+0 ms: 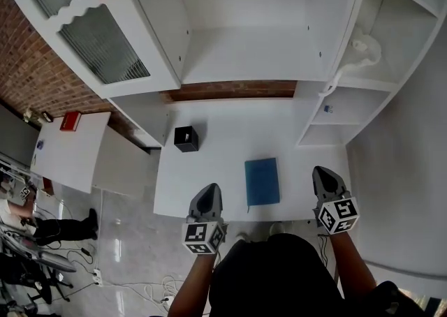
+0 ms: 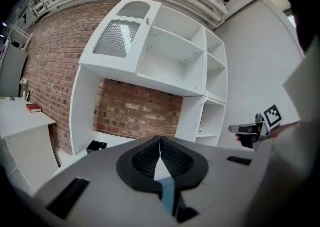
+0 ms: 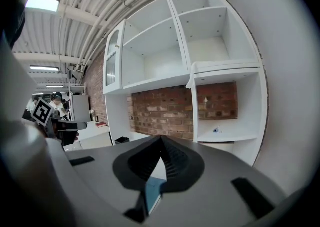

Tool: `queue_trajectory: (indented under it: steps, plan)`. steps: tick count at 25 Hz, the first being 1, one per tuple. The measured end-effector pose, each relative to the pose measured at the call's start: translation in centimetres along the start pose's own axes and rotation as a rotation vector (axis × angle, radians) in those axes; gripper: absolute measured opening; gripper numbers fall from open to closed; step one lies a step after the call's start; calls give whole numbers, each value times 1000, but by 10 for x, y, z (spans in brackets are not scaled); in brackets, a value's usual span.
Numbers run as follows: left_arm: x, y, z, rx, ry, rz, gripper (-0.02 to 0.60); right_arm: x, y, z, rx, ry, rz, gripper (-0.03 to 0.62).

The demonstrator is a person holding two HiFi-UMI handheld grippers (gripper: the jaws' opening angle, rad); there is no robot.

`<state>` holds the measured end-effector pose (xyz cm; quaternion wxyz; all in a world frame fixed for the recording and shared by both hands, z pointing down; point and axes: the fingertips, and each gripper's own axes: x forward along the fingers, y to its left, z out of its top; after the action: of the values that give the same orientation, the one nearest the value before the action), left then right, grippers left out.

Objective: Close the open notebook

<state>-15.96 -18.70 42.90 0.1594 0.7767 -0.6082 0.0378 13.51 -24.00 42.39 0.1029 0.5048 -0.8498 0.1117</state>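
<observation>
White bench (image 1: pixel 223 134) bears the blue notebook (image 1: pixel 262 181), seemingly closed, flat between left gripper (image 1: pixel 209 188) and right gripper (image 1: pixel 321 171), whose jaws, pressed together and empty, should avoid brushing its cover.

notebook (image 1: pixel 262 181): blue | box (image 1: pixel 186 138): black | desk (image 1: pixel 223 148): white | wall (image 1: pixel 237 90): red-brown brick | book (image 1: pixel 70 121): red

White desk (image 1: pixel 230 134): blue notebook (image 1: pixel 262 181), black box (image 1: pixel 186 138)

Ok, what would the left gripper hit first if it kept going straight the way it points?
Probably the desk top, or the brick wall behind it; depth is unclear. The box sits left of that line.
</observation>
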Motion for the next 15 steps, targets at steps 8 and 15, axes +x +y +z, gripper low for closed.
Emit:
queue_trajectory:
  steps: [8,15]
  plan:
    - [12,1,8,18,2,-50,9,4,16,10,13,-30,-45,-2]
    - [11,11,15,64,-8,-66,9,12,24,11,15,-29,-69,-2]
